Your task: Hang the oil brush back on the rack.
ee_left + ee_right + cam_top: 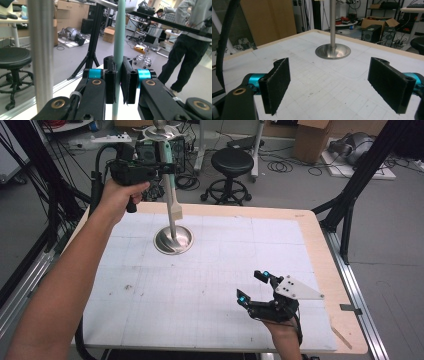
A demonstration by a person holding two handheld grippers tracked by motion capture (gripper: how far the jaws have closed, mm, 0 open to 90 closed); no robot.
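A spatula (173, 202) with a mint-green handle and a beige blade hangs blade-down above the table's far left. My left gripper (167, 167) is shut on its handle (119, 37), held high in the air. Right beside the spatula stands a metal pole (41, 50) that rises from a round steel base (173, 240) on the white mat; whether spatula and pole touch I cannot tell. My right gripper (251, 286) hovers low over the front right of the mat, open and with nothing in it. Its view (329, 67) looks across at the steel base (333, 51).
The white gridded mat lies on a wooden table (320, 235). A black stool (231, 162) and cables are on the floor behind. A black tripod leg (350, 195) stands at the table's right side. A person (190, 45) stands farther off.
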